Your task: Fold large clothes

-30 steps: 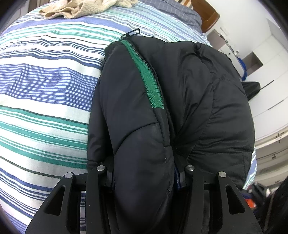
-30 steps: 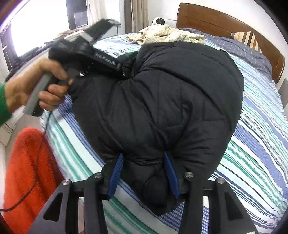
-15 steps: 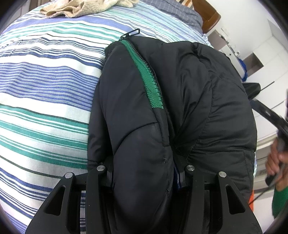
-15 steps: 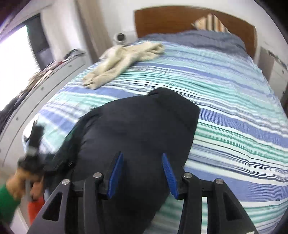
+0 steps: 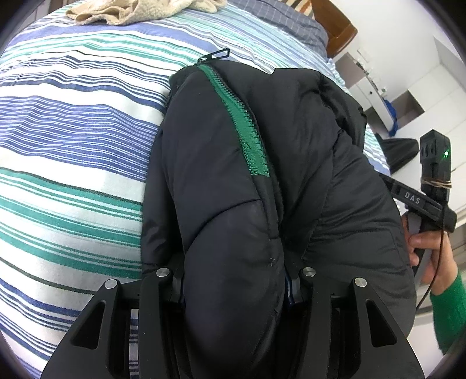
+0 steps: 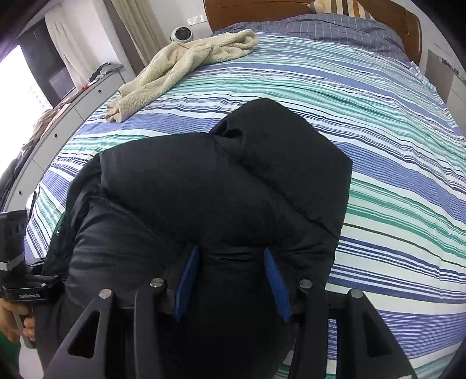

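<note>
Where striped bed lies bare, cream fleece beyond black jacket

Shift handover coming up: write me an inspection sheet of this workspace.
Surface: striped bedspread, lightly wrinkled.
Job's things: black puffer jacket bunched near the bed's edge, green zipper showing.
Clutter: cream fleece garment lying loose towards the headboard.
Grippers: left gripper and right gripper each shut on a thick fold of the jacket.
Cables: thin dark cable hanging by the person's hand.
Surroundings: wooden headboard, grey-blue pillow, small round white device, curtains.
</note>
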Demonstrator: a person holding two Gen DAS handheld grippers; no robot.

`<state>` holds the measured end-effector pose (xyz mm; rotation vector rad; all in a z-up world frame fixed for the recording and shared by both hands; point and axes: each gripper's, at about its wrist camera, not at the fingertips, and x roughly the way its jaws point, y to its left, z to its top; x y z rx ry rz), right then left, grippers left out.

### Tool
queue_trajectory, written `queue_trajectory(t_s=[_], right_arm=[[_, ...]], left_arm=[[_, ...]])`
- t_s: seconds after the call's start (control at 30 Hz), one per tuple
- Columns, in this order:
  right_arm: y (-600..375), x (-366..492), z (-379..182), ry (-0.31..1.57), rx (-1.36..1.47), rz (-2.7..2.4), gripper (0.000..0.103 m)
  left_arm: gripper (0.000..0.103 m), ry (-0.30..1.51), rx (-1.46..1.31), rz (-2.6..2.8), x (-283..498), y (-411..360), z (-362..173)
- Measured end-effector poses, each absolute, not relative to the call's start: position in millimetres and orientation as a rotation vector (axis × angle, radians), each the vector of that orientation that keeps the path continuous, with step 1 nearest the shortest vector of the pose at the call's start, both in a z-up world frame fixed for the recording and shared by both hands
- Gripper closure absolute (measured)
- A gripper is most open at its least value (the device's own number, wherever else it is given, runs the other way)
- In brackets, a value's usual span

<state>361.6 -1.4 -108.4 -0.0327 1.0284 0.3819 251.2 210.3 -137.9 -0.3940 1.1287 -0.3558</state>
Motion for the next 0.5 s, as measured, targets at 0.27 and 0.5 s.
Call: queue_trajectory(t_s=[0.27,0.5], right_arm=[[-9.9,360.5,-114.0,0.98,0.014,0.382,0.055],[-12.3,361.0,-111.8,0.992,0.001,0.379,0.055]], left_arm=[[0.054,1.129,-0.401,-0.358,249.5,212.2,-138.2],[0.053,1.124,-0.411,-0.35,245.3,215.3,-137.8]])
